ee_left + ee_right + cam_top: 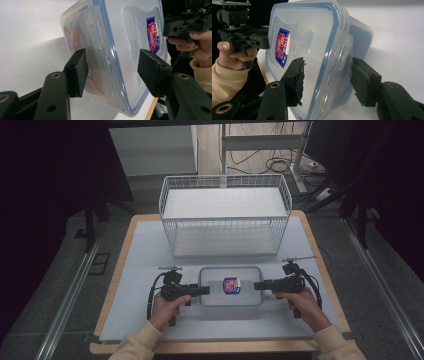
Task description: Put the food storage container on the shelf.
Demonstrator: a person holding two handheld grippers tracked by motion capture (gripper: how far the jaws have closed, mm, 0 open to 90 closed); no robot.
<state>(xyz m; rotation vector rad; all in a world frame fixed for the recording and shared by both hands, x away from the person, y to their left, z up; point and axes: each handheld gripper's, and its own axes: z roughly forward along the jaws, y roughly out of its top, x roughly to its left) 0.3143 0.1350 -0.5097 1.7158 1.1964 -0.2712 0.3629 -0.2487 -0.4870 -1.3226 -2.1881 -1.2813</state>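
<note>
A clear plastic container (220,297) with a blue-rimmed clip lid and a red and blue sticker (231,285) lies flat on the white mat near the table's front. My left gripper (204,290) points in at its left end. In the left gripper view the jaws straddle that end of the container (120,50); my left gripper (112,70) is open, one pad at the base, the other a little off the lid. My right gripper (257,285) comes in from the right end. Its pads (295,75) press the lid and base of the container (312,50); my right gripper (327,75) is shut on it.
A white wire basket (225,227) stands behind the container at the back of the table, with nothing in it. The white mat (140,270) covers a wooden tabletop (115,285). Metal rails run along the floor on both sides.
</note>
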